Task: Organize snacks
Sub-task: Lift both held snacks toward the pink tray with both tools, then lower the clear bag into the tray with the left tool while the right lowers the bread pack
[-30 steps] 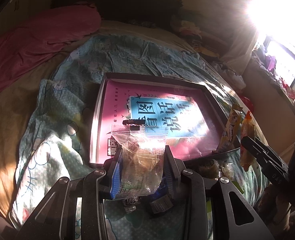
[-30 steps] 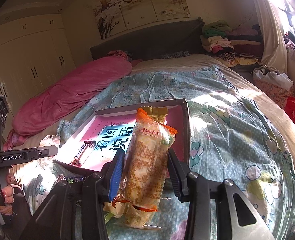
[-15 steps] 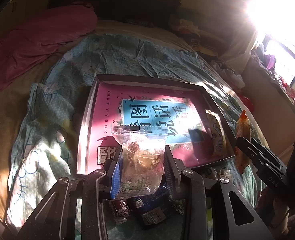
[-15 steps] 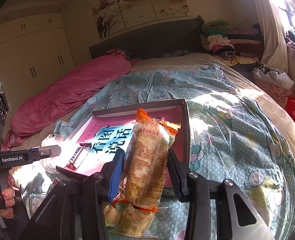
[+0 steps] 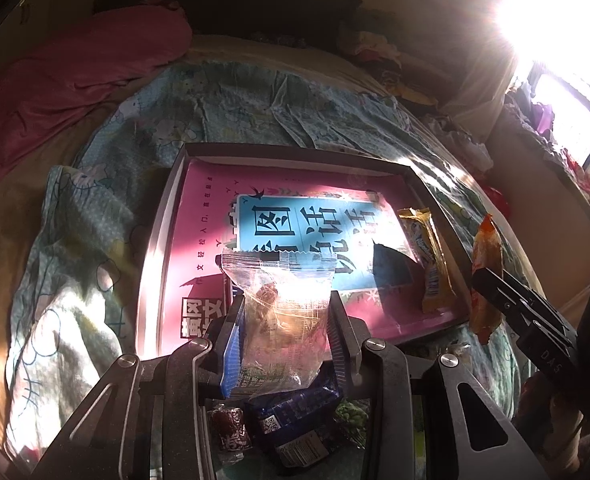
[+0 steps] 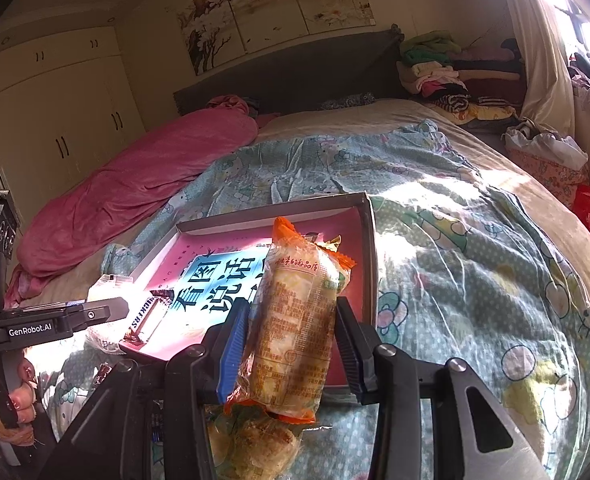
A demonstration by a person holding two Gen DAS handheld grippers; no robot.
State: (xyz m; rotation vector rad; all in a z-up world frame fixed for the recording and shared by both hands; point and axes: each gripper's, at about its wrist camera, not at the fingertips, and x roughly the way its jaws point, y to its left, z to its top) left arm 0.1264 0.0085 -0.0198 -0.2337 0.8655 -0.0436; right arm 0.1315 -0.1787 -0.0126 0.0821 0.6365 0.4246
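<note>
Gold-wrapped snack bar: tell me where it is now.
In the left wrist view, the gold-wrapped snack bar lies inside the shallow box, along its right wall, beside the blue label on the box floor.

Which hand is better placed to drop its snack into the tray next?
Left, probably: the left gripper holds its clear packet over the tray, while the right gripper's packet sits at the tray's corner.
</note>
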